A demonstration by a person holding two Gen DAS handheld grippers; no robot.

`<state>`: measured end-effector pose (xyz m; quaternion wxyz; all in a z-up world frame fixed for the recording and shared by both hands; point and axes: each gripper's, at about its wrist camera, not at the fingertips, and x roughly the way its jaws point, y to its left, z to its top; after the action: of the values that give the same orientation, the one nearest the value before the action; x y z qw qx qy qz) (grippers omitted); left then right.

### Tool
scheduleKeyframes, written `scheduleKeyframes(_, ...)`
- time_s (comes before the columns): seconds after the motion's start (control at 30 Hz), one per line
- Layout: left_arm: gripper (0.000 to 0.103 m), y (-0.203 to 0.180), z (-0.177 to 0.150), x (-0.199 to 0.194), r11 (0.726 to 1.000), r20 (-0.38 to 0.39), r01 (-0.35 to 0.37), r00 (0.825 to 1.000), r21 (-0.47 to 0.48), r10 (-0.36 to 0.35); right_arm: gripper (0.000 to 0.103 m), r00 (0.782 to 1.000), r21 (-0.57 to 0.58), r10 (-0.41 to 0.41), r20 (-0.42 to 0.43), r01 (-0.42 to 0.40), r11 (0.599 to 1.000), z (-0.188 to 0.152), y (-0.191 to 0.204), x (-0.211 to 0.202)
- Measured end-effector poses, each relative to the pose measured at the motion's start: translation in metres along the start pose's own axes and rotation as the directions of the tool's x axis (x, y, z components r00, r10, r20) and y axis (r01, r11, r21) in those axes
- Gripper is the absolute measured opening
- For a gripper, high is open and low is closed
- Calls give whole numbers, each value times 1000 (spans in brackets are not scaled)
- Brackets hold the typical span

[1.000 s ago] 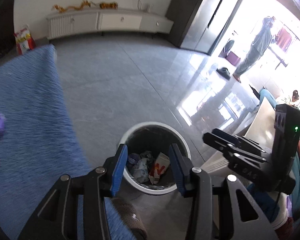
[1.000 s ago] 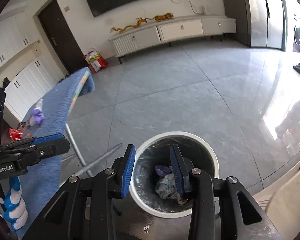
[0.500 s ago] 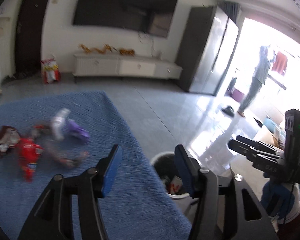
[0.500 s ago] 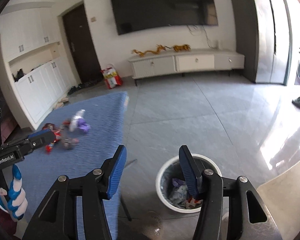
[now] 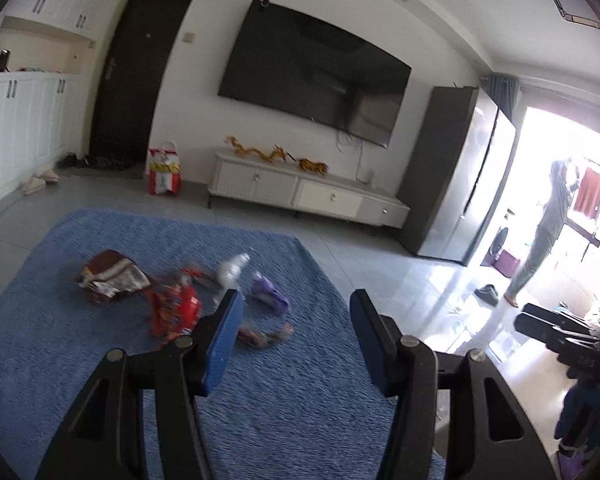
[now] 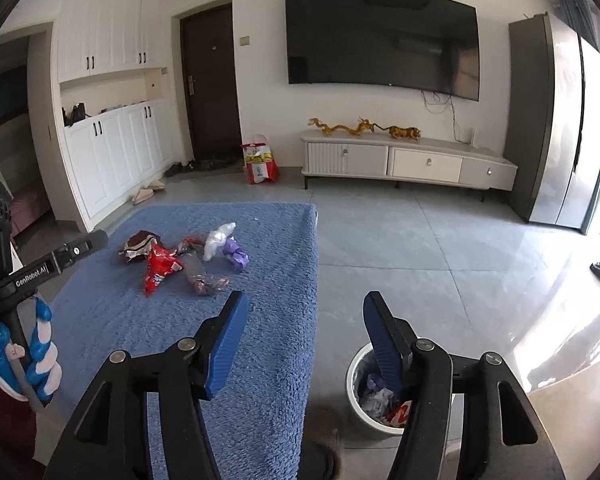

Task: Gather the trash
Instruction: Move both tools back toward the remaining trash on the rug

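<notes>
A blue cloth-covered table fills the near left of both views, its right edge running away from the camera with open grey floor beyond it. The white trash bin stands on the floor just beside that edge, near the close end, already holding crumpled waste.

The remaining litter sits in a loose cluster toward the table's far end: a red snack wrapper with its long axis running roughly toward the camera and to the left, a brown packet beside it, a white crumpled bag, a purple wrapper and a clear twisted wrapper (blurred in the left view).

The left gripper stands apart with nothing between its blue pads. The right gripper is opening, also empty, its right finger overlapping the bin in view.

A second ago both grippers hung right over the bin; now they have risen and swung toward the table, jaws wider.
</notes>
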<state>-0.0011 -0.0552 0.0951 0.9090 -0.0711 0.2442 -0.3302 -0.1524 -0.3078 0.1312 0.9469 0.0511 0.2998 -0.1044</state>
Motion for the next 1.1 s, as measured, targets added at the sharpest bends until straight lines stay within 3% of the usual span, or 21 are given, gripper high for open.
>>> scheduleKeyframes(0.33, 54, 33, 6, -35, 999, 42, -50, 998, -21, 51, 63, 999, -9, -8, 46, 8, 1000, 12, 13, -20)
scheduleKeyframes(0.57, 60, 68, 6, -42, 988, 37, -132, 990, -78, 135, 64, 998, -17, 51, 46, -50, 999, 19, 19, -3)
scheduleKeyframes(0.87, 61, 122, -13, -28, 973, -104, -183, 980, -139, 170, 64, 992, 5, 128, -5, -128, 992, 20, 29, 43)
scheduleKeyframes(1.1, 60, 136, -25, 3, 975, -196, -197, 965, -103, 174, 64, 984, 13, 167, -70, -166, 986, 19, 43, 88)
